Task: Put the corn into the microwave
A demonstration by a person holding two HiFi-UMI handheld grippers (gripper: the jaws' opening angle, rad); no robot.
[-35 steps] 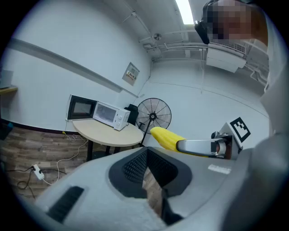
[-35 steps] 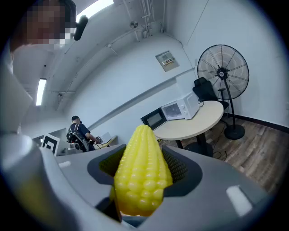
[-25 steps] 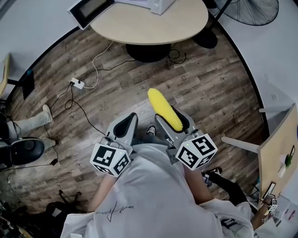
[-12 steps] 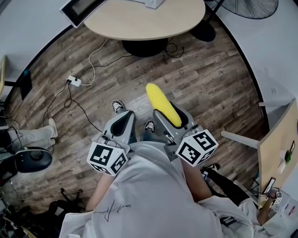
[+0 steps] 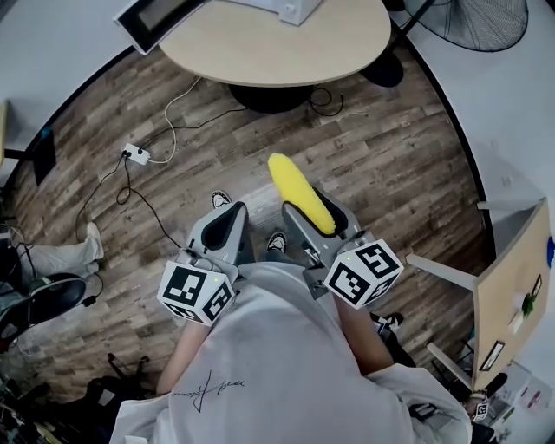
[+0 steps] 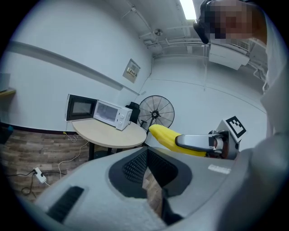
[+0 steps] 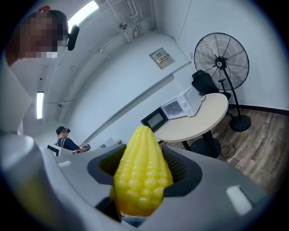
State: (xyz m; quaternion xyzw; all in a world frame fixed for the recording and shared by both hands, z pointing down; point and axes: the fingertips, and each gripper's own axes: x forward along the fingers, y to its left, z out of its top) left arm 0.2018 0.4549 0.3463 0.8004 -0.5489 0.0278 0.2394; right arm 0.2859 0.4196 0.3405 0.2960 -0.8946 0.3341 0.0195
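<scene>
The right tongs (image 5: 312,217) were clenched on the corn (image 5: 295,195), the pads gripping its thick end so that the tapered tip stuck out beyond the jaws. Its long axis ran along the tongs, pointing ahead and slightly down. Just beside them on the person's left, the left tongs (image 5: 227,227) were closed on nothing, with only floor (image 5: 390,165) showing past their pads. Both were held at waist level over the wooden planks, well apart from the round counter (image 5: 260,52) ahead. The white microwave (image 5: 299,9) sat at the counter's far edge, its door apparently closed, with a dark-fronted box (image 5: 160,17) by the far left edge. The microwave therefore lay straight ahead along the cob's axis. The free left tongs seemed the ones to deal with the door.
</scene>
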